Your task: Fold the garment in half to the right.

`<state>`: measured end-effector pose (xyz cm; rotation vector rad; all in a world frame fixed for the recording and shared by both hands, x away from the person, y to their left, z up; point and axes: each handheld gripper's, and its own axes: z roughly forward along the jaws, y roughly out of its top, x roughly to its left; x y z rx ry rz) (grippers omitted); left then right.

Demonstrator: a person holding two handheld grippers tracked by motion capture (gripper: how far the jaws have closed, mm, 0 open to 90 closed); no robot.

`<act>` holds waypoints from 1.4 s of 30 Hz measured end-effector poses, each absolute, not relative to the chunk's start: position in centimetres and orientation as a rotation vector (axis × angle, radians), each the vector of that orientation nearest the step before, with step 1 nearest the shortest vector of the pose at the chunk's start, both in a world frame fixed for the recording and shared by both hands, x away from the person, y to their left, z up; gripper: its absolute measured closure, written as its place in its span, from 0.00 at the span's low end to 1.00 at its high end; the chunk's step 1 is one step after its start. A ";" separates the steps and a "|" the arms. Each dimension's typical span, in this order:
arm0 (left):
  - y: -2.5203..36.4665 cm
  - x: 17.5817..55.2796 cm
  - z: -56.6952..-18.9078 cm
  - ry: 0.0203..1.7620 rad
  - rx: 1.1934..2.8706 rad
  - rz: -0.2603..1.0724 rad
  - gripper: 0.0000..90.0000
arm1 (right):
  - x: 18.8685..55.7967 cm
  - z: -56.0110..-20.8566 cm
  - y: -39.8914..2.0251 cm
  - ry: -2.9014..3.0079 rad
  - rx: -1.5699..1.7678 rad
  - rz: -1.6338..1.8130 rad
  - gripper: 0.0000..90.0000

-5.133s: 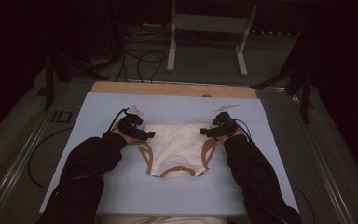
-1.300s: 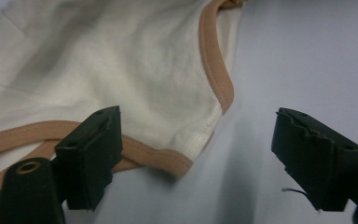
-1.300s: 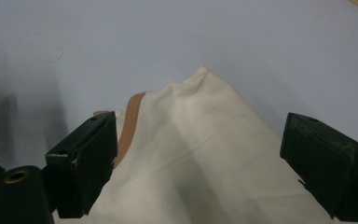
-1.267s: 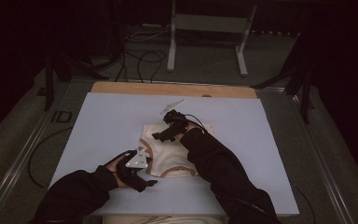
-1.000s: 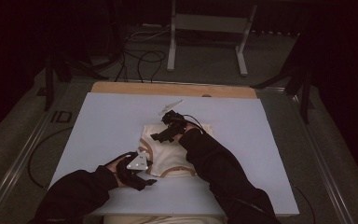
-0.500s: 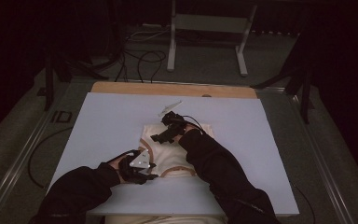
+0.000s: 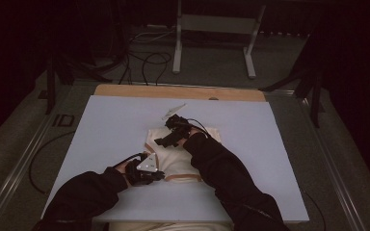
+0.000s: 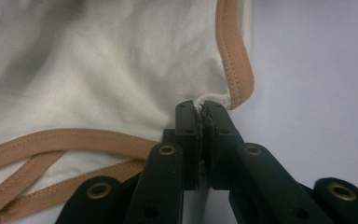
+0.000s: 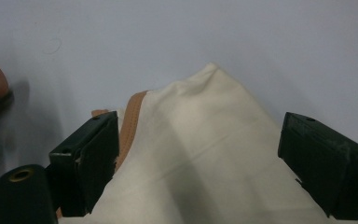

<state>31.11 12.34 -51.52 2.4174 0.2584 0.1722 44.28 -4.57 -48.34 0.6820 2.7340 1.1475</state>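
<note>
The garment (image 7: 180,156) lies on the desk (image 7: 101,125), between the two tongs. The left tongs (image 7: 160,177) sit at its near left corner, pinching the cloth edge there; the right tongs (image 7: 158,142) rest on its far left part, with the cloth lying between their spread jaws. Beyond the right tongs lies a small slip (image 7: 173,111).

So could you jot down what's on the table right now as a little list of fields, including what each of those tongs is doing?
surface: pale blue table top
garment: cream underwear with tan trim, partly folded, lying flat
left tongs: have just closed on the garment's edge, pinching a bit of cream cloth beside the tan trim
right tongs: jaws wide apart, cream cloth lying between them, pads not pressing it
right tongs' place: at the garment's far part
other item: small pale slip on the table beyond the garment
</note>
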 end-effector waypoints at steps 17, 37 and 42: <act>12.3 31.1 -51.6 0.270 2.410 0.166 0.97 | 45.9 -48.3 -1.5 2.769 0.718 1.085 0.16; 12.3 31.1 -51.5 0.263 2.416 0.176 0.97 | 47.5 -49.3 2.6 2.751 0.719 0.964 0.54; 12.3 31.1 -51.5 0.270 2.412 0.170 0.97 | 47.8 -50.1 2.5 2.770 0.722 0.902 0.64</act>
